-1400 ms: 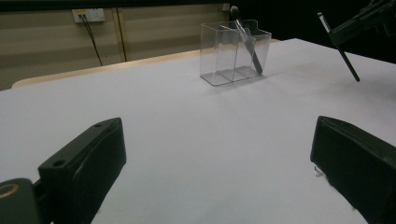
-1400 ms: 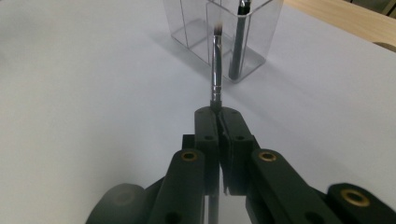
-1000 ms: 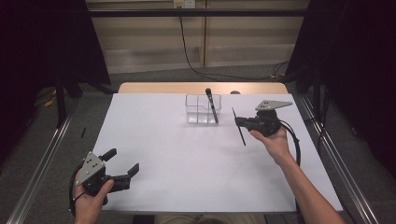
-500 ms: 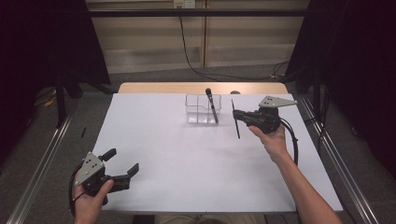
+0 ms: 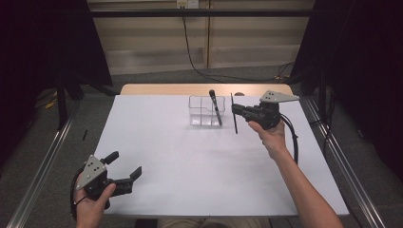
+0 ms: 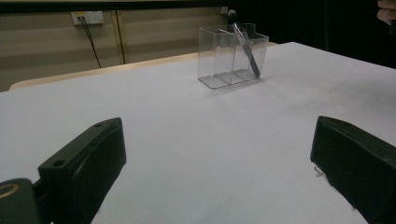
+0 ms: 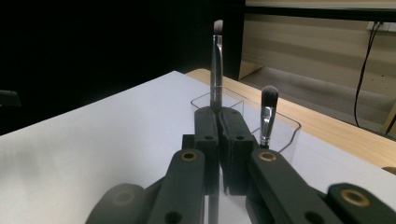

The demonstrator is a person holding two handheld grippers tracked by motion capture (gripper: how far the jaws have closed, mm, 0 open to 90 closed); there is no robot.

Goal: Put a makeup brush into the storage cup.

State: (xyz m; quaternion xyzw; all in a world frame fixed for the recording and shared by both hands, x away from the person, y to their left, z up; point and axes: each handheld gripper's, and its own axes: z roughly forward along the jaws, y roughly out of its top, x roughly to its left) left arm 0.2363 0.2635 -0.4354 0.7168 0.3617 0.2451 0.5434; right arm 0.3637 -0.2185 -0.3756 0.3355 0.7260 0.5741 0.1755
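High view: right gripper (image 5: 236,110), right of centre, clamped on a thin dark makeup brush (image 5: 233,114), held upright just right of the clear plastic three-compartment organiser (image 5: 201,117) at upper centre of the white surface (image 5: 190,161). Already standing in the organiser's right compartment, a second black-handled brush with a dark rounded head (image 5: 215,106), leaning. Left gripper (image 5: 124,172), lower left, open, empty, resting well apart from everything.

Left gripper view: two black jaws spread wide at the bottom corners, nothing between them; organiser (image 6: 232,56) in the upper centre with the leaning brush (image 6: 243,39) inside.

Right gripper view: jaws pressed together on the thin brush (image 7: 216,65), bristles up, organiser (image 7: 286,126) right behind.

Judged halfway: one brush stowed, the gripped one not yet over a compartment; carrying across, lowering and releasing left to do.
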